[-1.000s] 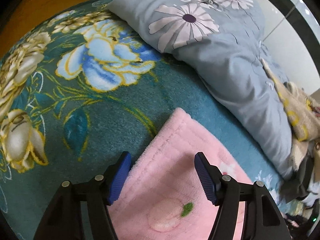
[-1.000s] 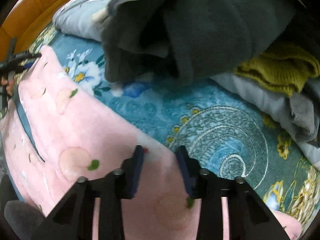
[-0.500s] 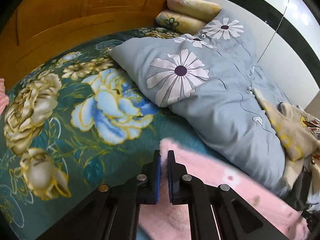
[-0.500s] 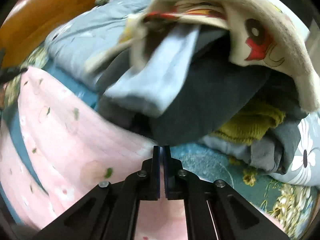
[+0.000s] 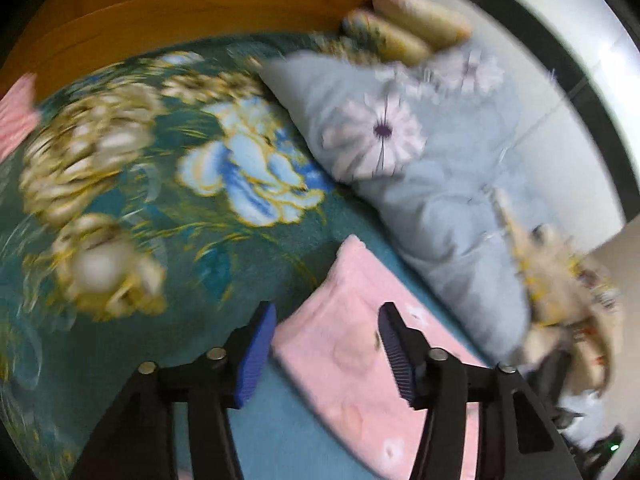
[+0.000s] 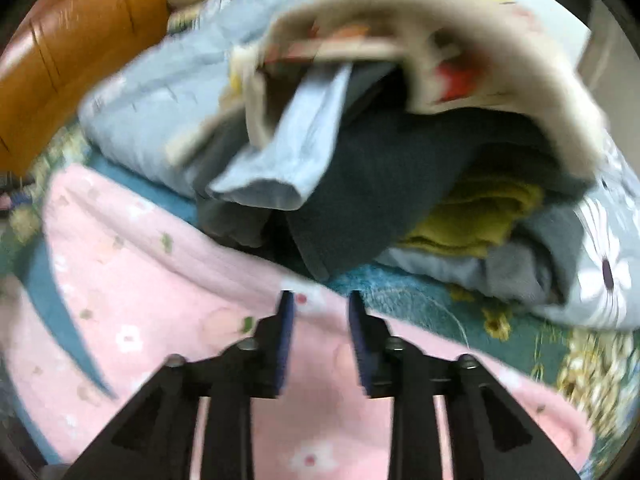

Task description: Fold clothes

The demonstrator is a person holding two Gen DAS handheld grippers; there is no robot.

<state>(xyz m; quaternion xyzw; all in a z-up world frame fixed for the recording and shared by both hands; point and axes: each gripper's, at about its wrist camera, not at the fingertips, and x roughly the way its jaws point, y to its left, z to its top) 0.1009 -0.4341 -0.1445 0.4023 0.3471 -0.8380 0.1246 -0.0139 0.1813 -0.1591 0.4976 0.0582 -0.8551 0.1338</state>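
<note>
On the floral bedspread (image 5: pixel 120 208) lies a pink garment (image 5: pixel 344 344); no writing legible.

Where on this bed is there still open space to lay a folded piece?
Free: the floral bedspread between the wooden headboard, the grey daisy pillow and the pink garment. Crowded: the clothes pile heaped beside the garment's other end.
</note>
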